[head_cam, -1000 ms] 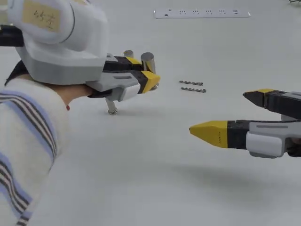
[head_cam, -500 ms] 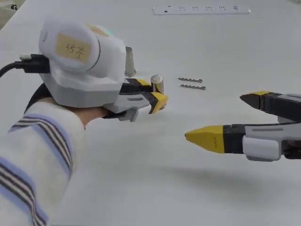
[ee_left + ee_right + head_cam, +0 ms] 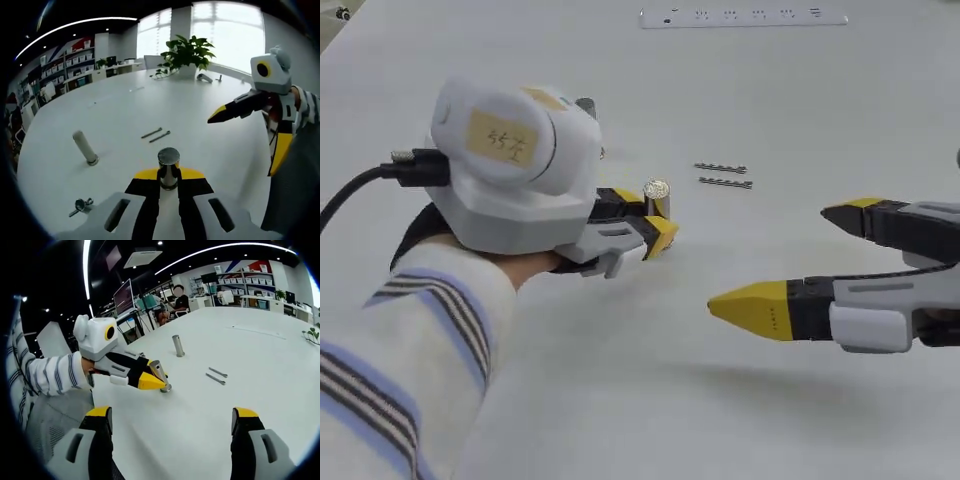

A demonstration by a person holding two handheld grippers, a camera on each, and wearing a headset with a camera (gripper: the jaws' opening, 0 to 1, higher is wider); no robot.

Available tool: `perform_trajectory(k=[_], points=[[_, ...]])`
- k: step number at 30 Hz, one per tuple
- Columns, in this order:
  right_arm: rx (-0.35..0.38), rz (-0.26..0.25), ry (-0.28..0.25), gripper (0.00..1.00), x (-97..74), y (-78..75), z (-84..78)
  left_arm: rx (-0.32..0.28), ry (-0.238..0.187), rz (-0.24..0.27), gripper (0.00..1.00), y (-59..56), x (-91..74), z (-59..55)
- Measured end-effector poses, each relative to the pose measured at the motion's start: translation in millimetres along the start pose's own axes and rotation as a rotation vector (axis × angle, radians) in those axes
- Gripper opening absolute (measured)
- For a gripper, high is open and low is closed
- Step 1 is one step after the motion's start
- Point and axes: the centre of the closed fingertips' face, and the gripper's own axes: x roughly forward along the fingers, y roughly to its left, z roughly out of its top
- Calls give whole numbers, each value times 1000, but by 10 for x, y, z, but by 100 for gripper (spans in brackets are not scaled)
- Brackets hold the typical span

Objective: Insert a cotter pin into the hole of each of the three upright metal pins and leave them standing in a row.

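Note:
My left gripper [image 3: 655,222] is shut on a short metal pin [image 3: 656,189], which stands upright between its yellow tips [image 3: 168,169], base close to the table [image 3: 159,374]. A second pin [image 3: 85,147] stands upright farther back [image 3: 176,346], its top showing behind the left gripper's body [image 3: 586,103]. A third small pin [image 3: 80,204] sits near the left gripper's lower left. Two cotter pins [image 3: 723,175] lie side by side to the right of the held pin [image 3: 156,135]. My right gripper [image 3: 782,262] hovers open at the right, holding nothing [image 3: 171,413].
A white power strip [image 3: 740,16] lies at the table's far edge. A potted plant [image 3: 187,50] stands at a far end of the table. A person [image 3: 177,297] sits at a desk in the background. A striped sleeve [image 3: 400,370] covers the near left.
The left gripper has carried its pin toward me and a little right, away from the other upright pin. The right gripper has barely moved and stays open.

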Motion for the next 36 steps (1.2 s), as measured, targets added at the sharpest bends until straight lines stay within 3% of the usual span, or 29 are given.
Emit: perform_trajectory(k=[8, 25, 28, 33, 36], points=[[0, -1, 0, 98, 1, 1, 1, -16, 18, 11, 9, -45, 51, -76], [-6, 7, 6, 97, 21, 18, -10, -24, 8, 52, 9, -45, 71, -64], [-9, 7, 7, 97, 23, 23, -10, 17, 4, 63, 10, -54, 75, -64], [-12, 5, 7, 97, 19, 24, -10, 27, 13, 52, 10, -51, 76, -60], [-14, 3, 9, 97, 17, 23, -9, 38, -3, 37, 10, -55, 46, -13]])
